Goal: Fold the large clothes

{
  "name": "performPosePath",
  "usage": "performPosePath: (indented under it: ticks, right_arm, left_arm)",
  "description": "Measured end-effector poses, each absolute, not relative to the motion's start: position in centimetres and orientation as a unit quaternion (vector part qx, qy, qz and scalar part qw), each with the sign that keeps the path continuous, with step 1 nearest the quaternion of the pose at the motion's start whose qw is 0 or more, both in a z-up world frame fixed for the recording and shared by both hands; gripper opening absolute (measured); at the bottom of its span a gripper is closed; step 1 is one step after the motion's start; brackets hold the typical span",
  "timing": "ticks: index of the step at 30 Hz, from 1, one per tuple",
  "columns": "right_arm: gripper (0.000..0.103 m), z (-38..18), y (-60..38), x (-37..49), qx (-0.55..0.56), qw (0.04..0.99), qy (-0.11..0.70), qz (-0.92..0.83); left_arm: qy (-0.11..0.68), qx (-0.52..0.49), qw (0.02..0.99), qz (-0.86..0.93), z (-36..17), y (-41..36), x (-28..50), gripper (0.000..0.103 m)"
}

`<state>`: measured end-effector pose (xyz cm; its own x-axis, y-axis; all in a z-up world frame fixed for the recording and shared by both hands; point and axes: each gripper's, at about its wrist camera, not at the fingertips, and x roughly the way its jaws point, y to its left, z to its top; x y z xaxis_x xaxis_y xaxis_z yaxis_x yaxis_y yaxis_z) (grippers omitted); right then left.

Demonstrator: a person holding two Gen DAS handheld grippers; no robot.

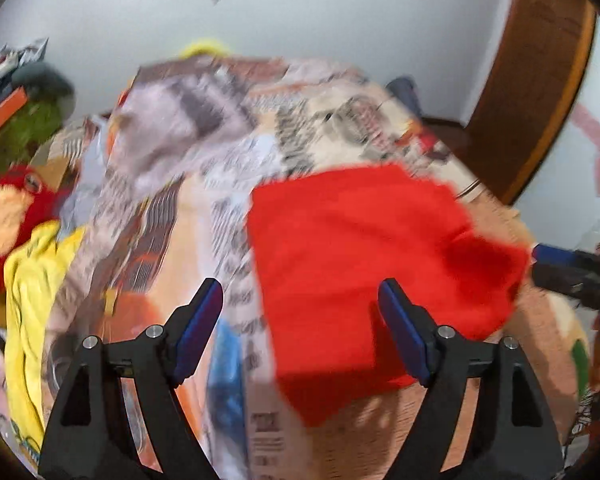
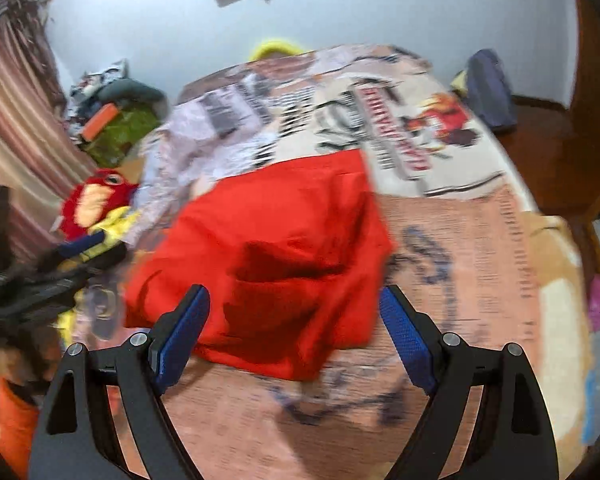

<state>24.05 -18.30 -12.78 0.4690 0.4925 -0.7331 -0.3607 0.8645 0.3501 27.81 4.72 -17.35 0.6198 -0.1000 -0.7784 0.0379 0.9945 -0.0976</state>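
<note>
On the printed bedspread (image 2: 460,240), mid-bed, we are finding the bright red cloth garment (image 2: 284,248) lying in a folded, roughly square bundle. We are hovering the left gripper (image 1: 300,320) and right gripper (image 2: 294,328) above its near edge, both spread wide, grasping nothing. Folding is looking nearly finished, we judge; next is calling for a final pinch or setting it aside. Yellow clothing (image 1: 32,280) and a red plush toy (image 2: 96,200) are lying at the bed's left.
</note>
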Motion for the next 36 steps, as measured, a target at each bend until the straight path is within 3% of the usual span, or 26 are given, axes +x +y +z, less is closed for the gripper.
performPosePath:
  ticks: [4,9,12,20,27,32,34,36]
  right_arm:
    - [0.081,-15.3,-16.2,24.5,0.080,0.833,0.484,0.257]
    - [0.030,-18.0,-16.0,25.2,0.109,0.805,0.526,0.252]
    - [0.008,-17.4,-16.3,25.4,0.115,0.810,0.516,0.254]
    - [0.005,-12.0,-17.0,24.6,0.035,0.864,0.441,0.240]
    - [0.006,-19.5,-19.3,24.7,0.006,0.838,0.509,0.198]
    - [0.006,-19.6,-20.6,23.9,0.005,0.843,0.504,0.191]
    - [0.017,-18.3,-20.9,23.5,-0.015,0.849,0.495,0.187]
    - [0.037,-17.6,-21.2,23.2,-0.025,0.851,0.492,0.181]
  left_arm:
    - [0.446,-0.067,0.892,-0.043,-21.0,5.3,27.2,0.084]
    - [0.437,-0.114,0.891,-0.047,-22.0,5.9,26.7,0.087]
    - [0.441,-0.123,0.888,-0.050,-22.0,5.7,26.9,0.087]
    - [0.445,-0.059,0.890,-0.075,-20.8,2.6,26.8,0.087]
    - [0.479,-0.079,0.869,-0.099,-24.0,1.8,26.3,0.092]
    - [0.480,-0.042,0.871,-0.097,-24.2,1.0,24.9,0.091]
    - [0.473,-0.027,0.876,-0.087,-23.5,1.1,24.4,0.091]
    - [0.466,-0.025,0.880,-0.084,-22.6,1.5,23.8,0.091]
